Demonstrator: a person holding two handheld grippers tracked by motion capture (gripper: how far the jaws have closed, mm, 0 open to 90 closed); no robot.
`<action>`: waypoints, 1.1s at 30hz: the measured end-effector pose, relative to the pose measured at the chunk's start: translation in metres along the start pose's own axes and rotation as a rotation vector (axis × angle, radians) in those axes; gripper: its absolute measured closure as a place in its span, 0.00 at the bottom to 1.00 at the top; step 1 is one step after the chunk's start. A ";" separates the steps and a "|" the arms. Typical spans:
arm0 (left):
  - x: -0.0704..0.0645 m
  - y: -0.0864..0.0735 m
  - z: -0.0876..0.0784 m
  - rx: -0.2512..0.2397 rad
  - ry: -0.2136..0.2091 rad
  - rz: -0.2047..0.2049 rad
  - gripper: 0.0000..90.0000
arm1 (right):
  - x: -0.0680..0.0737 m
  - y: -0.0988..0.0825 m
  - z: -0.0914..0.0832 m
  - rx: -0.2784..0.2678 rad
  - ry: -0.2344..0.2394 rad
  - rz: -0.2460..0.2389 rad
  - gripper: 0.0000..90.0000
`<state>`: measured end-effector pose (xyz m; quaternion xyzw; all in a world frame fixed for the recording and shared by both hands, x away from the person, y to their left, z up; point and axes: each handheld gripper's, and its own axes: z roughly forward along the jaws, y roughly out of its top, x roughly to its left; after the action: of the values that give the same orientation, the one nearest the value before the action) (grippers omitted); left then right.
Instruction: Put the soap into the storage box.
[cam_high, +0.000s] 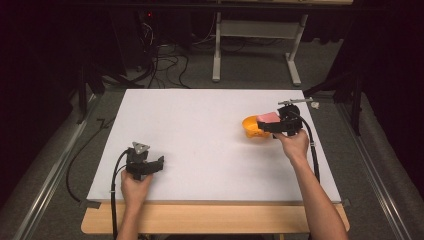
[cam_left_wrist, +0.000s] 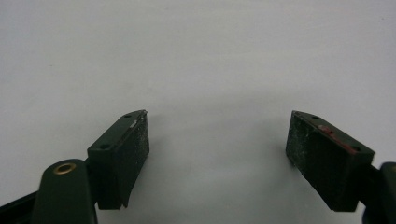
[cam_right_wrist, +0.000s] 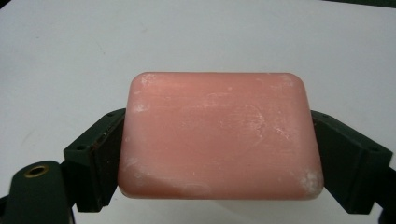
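Fingers (cam_right_wrist: 100, 158) of the right gripper (cam_high: 274, 126) are clamped on a pink soap bar (cam_right_wrist: 219, 135), one pad pressed against each short side of it, so the bar sits square between them and hides most of the gap. Seen from the high view, the soap bar (cam_high: 268, 117) is held right at an orange dish (cam_high: 252, 128), over its far right rim; whether the bar touches the dish cannot be told from there. That dish stands on the white desk (cam_high: 200, 135), and the right hand (cam_high: 292, 145) comes up to it from the near side, its black cable trailing back along the forearm

Well apart from the orange dish, toward the near left corner of the desk, the left gripper (cam_high: 159, 163) is held by the left hand (cam_high: 135, 187). Its fingers (cam_left_wrist: 122, 156) stand spread wide with nothing between them, just bare white desk surface (cam_left_wrist: 210, 70) ahead. A grey three-cornered plate (cam_high: 140, 148) sits on top of this gripper, and its cable loops off the near left edge of the desk, far from the dish
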<state>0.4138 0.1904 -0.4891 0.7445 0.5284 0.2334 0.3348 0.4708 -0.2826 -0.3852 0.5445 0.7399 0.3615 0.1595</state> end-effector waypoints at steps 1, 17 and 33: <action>0.000 0.000 0.000 0.000 0.000 0.000 0.24 | 0.000 0.001 0.002 0.002 -0.004 -0.002 0.16; 0.000 0.000 0.000 0.002 -0.001 0.002 0.24 | 0.003 0.014 0.019 0.040 -0.053 0.009 0.16; 0.000 0.000 0.000 0.001 -0.001 0.005 0.24 | 0.004 0.018 0.048 0.103 -0.095 0.024 0.15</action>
<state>0.4136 0.1904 -0.4889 0.7460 0.5265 0.2338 0.3342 0.5116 -0.2594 -0.4048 0.5774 0.7426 0.2985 0.1615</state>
